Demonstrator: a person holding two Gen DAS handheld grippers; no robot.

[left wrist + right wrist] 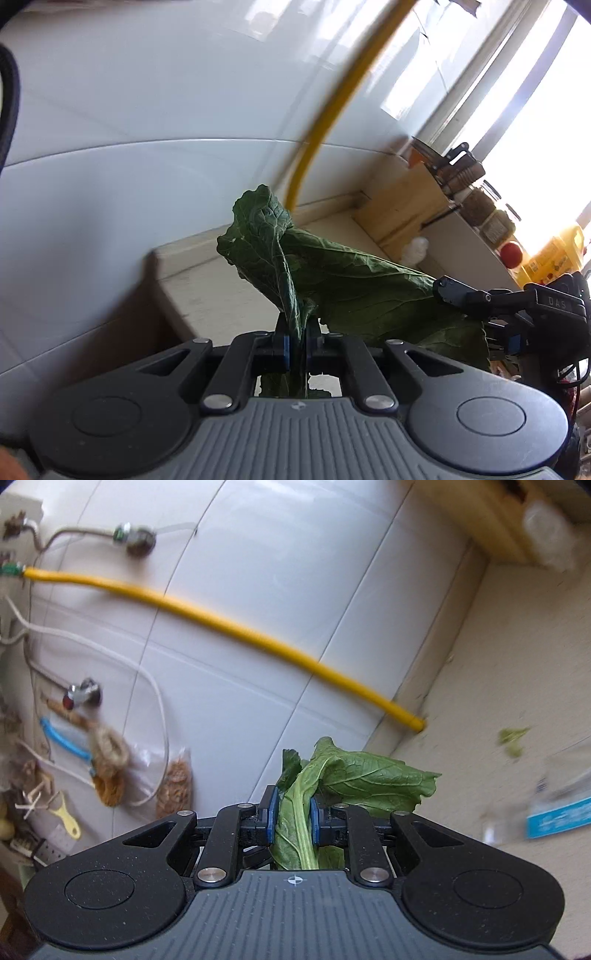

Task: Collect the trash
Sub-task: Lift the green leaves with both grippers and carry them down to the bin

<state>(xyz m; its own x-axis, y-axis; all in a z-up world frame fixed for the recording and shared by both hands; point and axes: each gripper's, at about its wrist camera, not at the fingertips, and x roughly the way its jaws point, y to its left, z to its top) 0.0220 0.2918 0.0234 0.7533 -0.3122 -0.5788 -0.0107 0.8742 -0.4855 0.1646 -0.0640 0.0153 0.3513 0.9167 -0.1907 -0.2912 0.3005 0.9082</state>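
White wall tiles (295, 590) and a beige countertop (517, 664) form the backdrop. Left gripper (296, 341) is clamped on a dark green leaf (351, 280); right gripper (292, 821) is clamped on a lighter leaf (369, 775). Step in hand, by judgement: carrying collected scraps. Next move requires locating a bin, which is not visible. Yellow hose (258, 638) and counter edge limit clearance; a leaf scrap (511, 738) lies on the counter.

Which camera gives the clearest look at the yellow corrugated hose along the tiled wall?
The right wrist view: the yellow corrugated hose runs unbroken from its green fitting to the counter. The left wrist view shows only a blurred stretch, its lower end hidden behind a green leaf.
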